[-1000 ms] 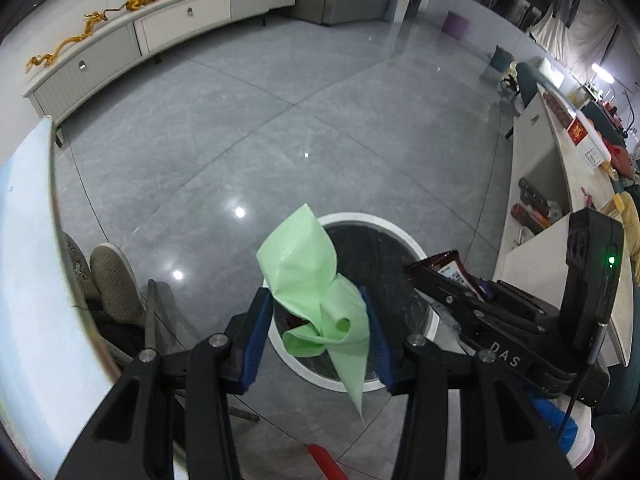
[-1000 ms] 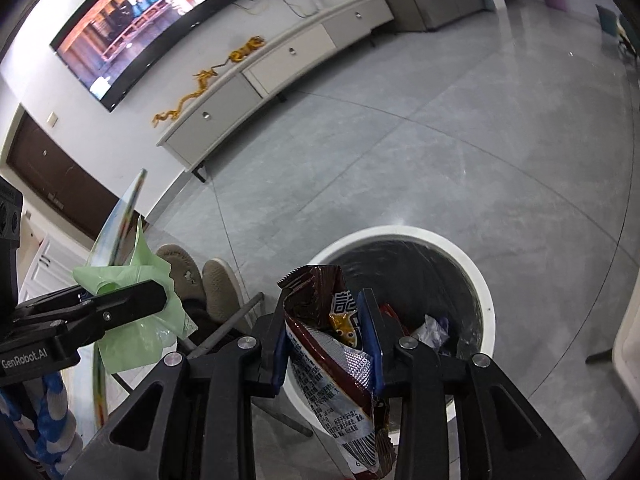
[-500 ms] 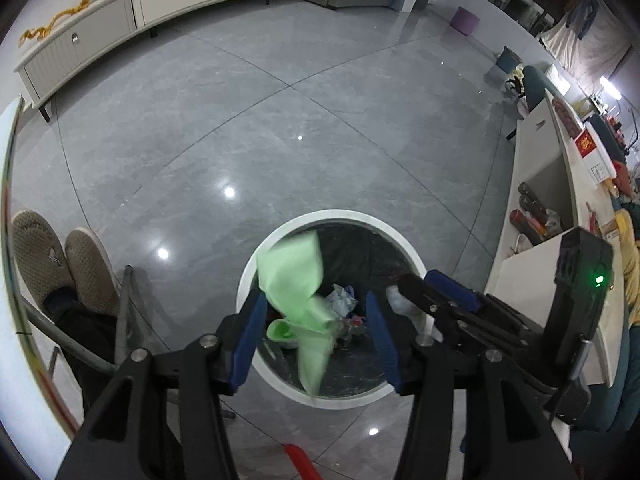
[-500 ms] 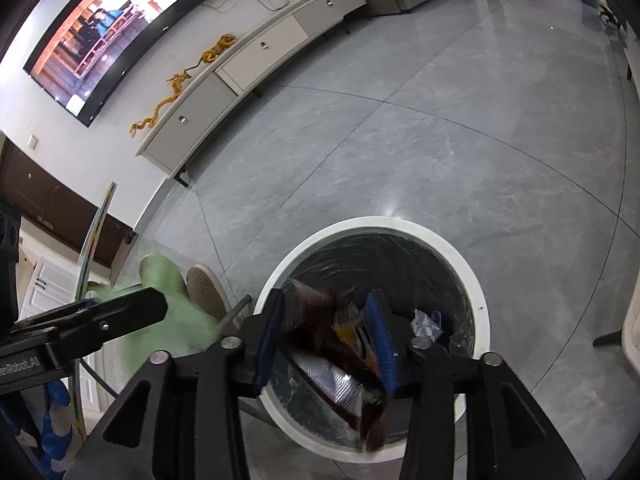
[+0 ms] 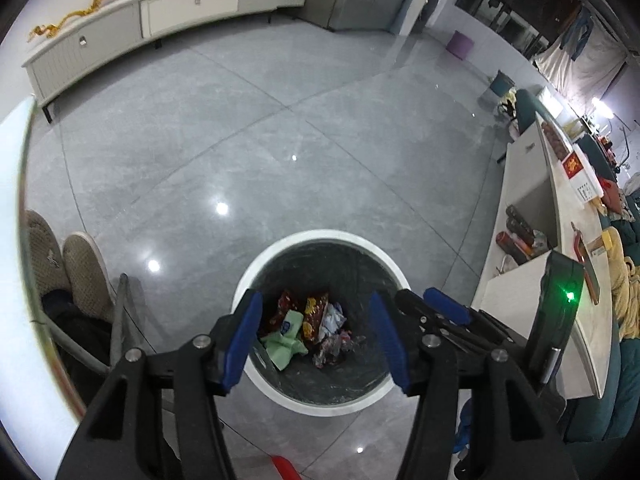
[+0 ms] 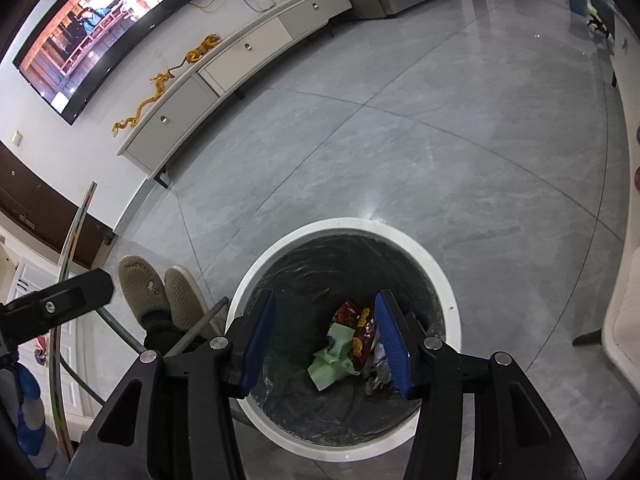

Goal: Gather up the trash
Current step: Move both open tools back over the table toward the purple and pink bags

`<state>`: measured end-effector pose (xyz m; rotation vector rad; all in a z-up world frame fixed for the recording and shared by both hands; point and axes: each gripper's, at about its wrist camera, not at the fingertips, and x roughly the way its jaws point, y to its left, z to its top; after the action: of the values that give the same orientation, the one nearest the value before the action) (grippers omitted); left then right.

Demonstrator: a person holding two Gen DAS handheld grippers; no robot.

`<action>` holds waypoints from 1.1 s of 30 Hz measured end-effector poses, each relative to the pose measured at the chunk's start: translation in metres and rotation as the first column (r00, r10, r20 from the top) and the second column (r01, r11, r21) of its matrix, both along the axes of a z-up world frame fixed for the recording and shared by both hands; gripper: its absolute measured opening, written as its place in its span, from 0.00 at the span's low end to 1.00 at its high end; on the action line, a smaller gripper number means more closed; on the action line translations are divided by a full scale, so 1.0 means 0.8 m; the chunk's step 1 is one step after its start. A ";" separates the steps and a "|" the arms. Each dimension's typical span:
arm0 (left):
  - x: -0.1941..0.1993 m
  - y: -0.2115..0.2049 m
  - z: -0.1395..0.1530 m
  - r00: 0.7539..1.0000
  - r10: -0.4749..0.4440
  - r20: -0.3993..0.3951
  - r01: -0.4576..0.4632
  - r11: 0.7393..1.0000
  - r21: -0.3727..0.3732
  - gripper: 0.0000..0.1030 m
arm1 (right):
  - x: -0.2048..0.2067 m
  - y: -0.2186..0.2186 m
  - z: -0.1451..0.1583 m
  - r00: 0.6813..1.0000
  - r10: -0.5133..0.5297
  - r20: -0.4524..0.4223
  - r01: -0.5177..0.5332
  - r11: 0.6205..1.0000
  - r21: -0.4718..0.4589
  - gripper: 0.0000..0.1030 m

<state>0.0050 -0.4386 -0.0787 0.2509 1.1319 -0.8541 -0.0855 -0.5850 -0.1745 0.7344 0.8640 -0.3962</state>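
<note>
A round white-rimmed trash bin (image 5: pixel 256 268) (image 6: pixel 440 276) with a dark liner stands on the grey floor below both grippers. At its bottom lie a crumpled green wrapper (image 5: pixel 285 345) (image 6: pixel 330 364), a red snack bag (image 5: pixel 314 316) (image 6: pixel 358 330) and other scraps. My left gripper (image 5: pixel 316 338) hangs over the bin, its jaws opening, with nothing between the blue pads. My right gripper (image 6: pixel 326 340) hangs over the bin too, jaws opening and empty. The right gripper's body (image 5: pixel 452 312) shows at the right of the left wrist view.
A person's two beige slippers (image 5: pixel 64 264) (image 6: pixel 160 292) rest beside the bin, by a glass table edge (image 6: pixel 72 248). A long white cabinet (image 5: pixel 160 8) and a TV (image 6: pixel 112 12) line the far wall. A white counter (image 5: pixel 560 216) with clutter runs along the right.
The green wrapper dropped out of my left gripper and the red snack bag out of my right gripper. Both now lie in the bin. Both pairs of jaws stand wider.
</note>
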 end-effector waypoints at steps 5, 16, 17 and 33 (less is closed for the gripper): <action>-0.005 0.027 0.030 0.996 0.040 0.082 -0.036 0.998 -0.046 0.54 | -0.002 0.009 0.024 1.000 -0.005 0.009 0.005 0.999 -0.054 0.49; -0.005 0.125 0.078 0.958 0.158 0.239 -0.141 0.986 -0.086 0.67 | 0.014 0.070 0.103 0.993 0.098 0.067 -0.083 0.975 -0.206 0.49; -0.006 0.138 0.083 0.951 0.173 0.257 -0.153 0.984 -0.095 0.67 | 0.016 0.078 0.110 0.991 0.112 0.073 -0.093 0.972 -0.217 0.49; -0.006 0.328 0.121 0.815 0.421 0.399 -0.383 0.907 -0.174 0.72 | 0.039 0.224 0.203 0.929 0.335 0.155 -0.259 0.892 -0.370 0.56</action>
<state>0.0000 -0.1761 0.0183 0.1103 0.6913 -0.4325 -0.0542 -0.4057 -0.0119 0.3032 0.6645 -0.1779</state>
